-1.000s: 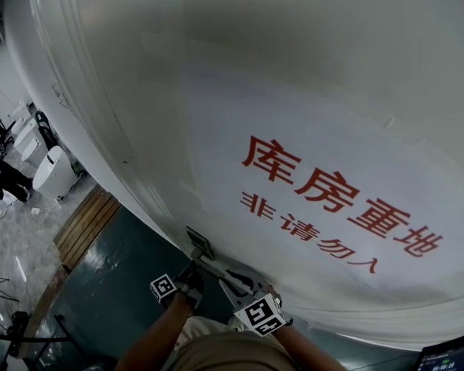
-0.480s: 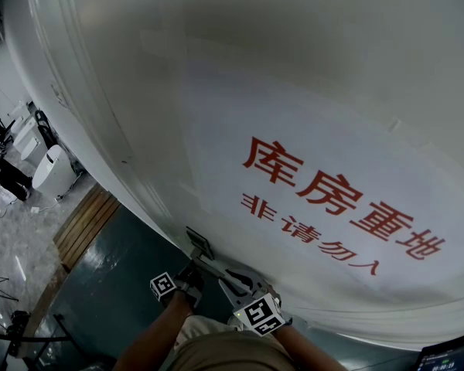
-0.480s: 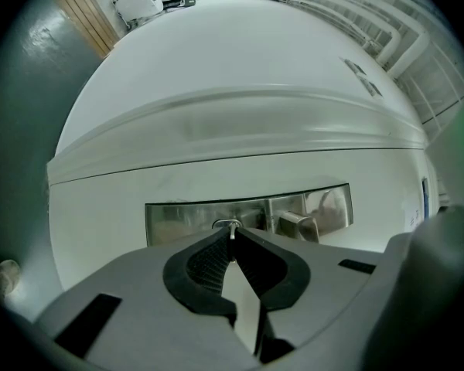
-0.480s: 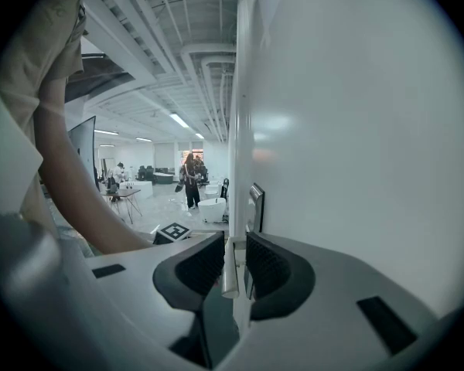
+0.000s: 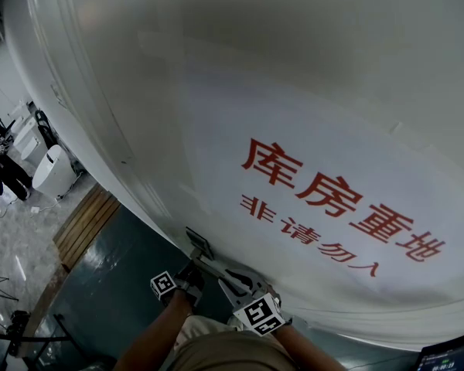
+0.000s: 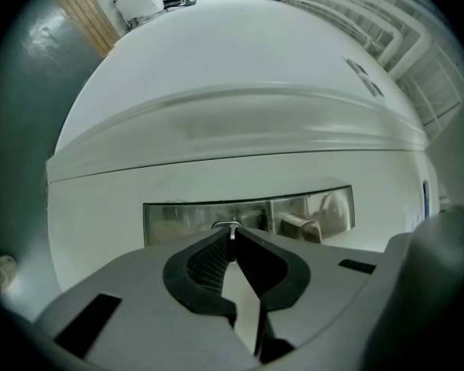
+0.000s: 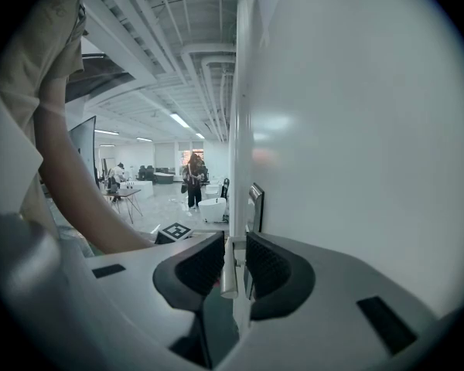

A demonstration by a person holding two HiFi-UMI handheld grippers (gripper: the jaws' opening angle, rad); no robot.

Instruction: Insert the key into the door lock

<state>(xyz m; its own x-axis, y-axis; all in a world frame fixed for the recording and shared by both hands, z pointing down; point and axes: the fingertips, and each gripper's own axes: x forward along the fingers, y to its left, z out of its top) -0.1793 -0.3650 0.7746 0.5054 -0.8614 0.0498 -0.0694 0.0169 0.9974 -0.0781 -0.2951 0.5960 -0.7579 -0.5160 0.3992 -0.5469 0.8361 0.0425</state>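
Nothing has visibly shifted over the last second. On the left, the left gripper [image 5: 192,269] is clenched on the thin key [image 6: 231,233], whose tip meets the steel lock plate [image 6: 178,221], apparently at the keyhole. Keep the blade square to the slot and push straight in, without twisting. The right gripper [image 7: 230,257] clasps the lever handle [image 7: 228,275], steadying the white door [image 5: 294,91].

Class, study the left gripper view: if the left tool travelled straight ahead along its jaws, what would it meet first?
The metal lock plate on the white door. The key pinched in the left tool seems to be right at the plate, though depth is unclear.
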